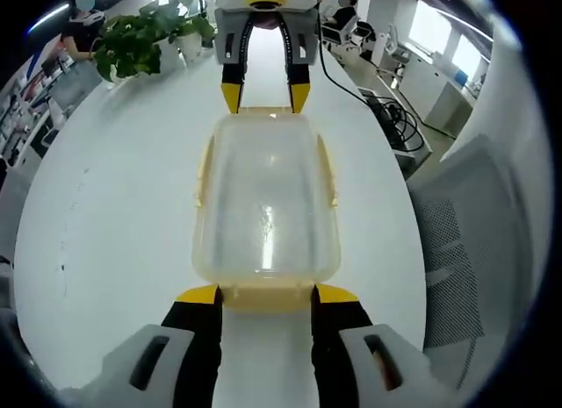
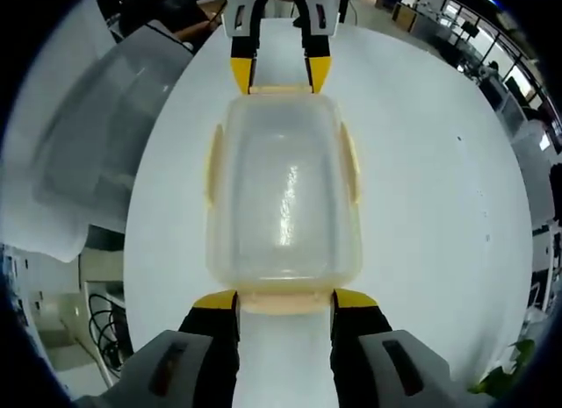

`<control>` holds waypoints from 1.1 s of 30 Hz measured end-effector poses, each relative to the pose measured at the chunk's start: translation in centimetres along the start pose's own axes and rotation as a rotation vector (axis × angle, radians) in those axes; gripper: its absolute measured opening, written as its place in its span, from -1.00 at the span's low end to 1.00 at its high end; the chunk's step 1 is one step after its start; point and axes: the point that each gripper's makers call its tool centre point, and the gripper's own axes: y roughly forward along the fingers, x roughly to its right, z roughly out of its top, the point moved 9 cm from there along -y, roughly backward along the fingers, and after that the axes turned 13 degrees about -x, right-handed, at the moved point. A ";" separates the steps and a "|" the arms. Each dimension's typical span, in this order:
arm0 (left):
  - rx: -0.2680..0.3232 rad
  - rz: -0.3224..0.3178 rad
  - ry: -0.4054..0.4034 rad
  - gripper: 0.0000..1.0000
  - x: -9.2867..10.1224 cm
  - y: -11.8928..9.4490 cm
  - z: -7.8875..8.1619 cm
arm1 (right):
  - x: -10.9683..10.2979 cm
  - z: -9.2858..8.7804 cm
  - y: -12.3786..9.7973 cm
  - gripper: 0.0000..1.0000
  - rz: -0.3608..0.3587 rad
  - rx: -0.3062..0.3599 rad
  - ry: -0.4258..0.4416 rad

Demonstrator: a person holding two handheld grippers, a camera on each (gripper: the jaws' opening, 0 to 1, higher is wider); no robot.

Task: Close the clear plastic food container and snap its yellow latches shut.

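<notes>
A clear plastic container point(image 1: 266, 206) point(image 2: 283, 197) with its lid on lies on the white table point(image 1: 114, 232) between my two grippers, which face each other along its length. Yellow side latches point(image 1: 204, 171) point(image 2: 351, 162) lie against its long sides. My left gripper point(image 1: 268, 294) stands open, its yellow-tipped jaws flanking the near end latch point(image 1: 268, 298); in the right gripper view it sits at the far end point(image 2: 281, 75). My right gripper point(image 2: 284, 301) is open in the same way around the opposite end latch point(image 2: 285, 304), and it appears at the far end point(image 1: 263, 96) in the left gripper view.
Potted plants point(image 1: 149, 35) stand at the table's far edge, with a person point(image 1: 83, 22) behind. Black cables point(image 1: 399, 123) run beside the table. A grey mesh chair back point(image 1: 474, 224) point(image 2: 97, 145) is close to the table's edge.
</notes>
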 end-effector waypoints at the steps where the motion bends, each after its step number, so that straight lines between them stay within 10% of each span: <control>1: 0.000 -0.001 0.001 -0.21 0.0 0.0 0.0 | 0.0 0.0 0.0 -0.20 -0.002 0.001 -0.004; 18: 0.043 -0.008 -0.086 -0.08 0.7 -1.9 -0.4 | -0.7 -0.7 -1.9 -0.12 -0.027 0.000 0.064; 33: 0.171 -0.015 -0.507 -0.13 1.2 -2.8 -0.4 | -0.8 -0.7 -3.3 -0.22 0.036 0.142 0.645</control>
